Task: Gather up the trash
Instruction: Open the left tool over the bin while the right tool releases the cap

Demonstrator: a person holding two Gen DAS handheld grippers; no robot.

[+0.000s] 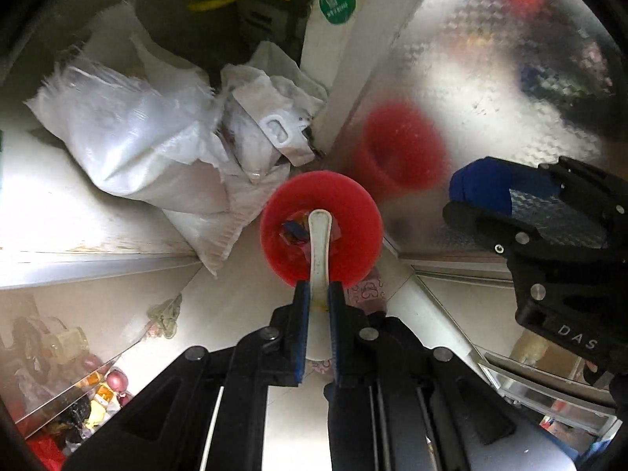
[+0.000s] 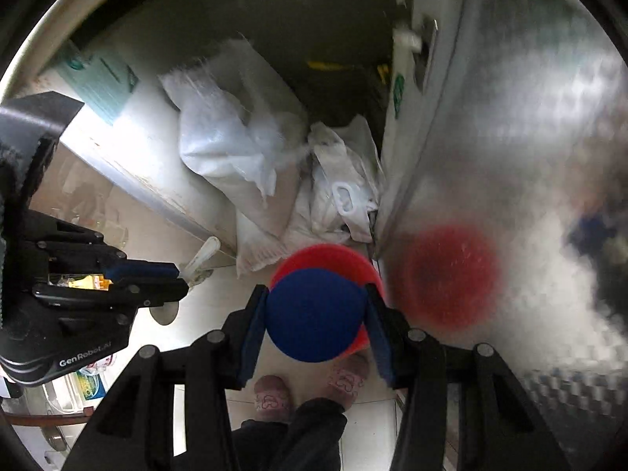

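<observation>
A red waste bin [image 1: 353,212] stands on the pale floor straight below, with a few coloured wrappers [image 1: 293,232] inside. My left gripper [image 1: 318,286] is shut on the handle of a white spoon [image 1: 320,243], whose bowl end hangs over the bin's mouth. In the right wrist view the same spoon [image 2: 202,259] sticks out of the left gripper [image 2: 180,280] at the left. My right gripper [image 2: 316,290] is shut on a dark blue round object [image 2: 314,314], a cup or bowl, above the red bin [image 2: 325,257]. From the left wrist, that blue object [image 1: 482,188] and right gripper [image 1: 451,200] show at the right.
White plastic bags [image 1: 129,137] are piled against a pale cabinet [image 1: 59,212] behind the bin. A shiny metal door [image 1: 490,78] rises on the right and mirrors the bin. A person's pink slippers [image 2: 349,380] stand on the floor just before the bin. Packets lie at the lower left [image 1: 94,396].
</observation>
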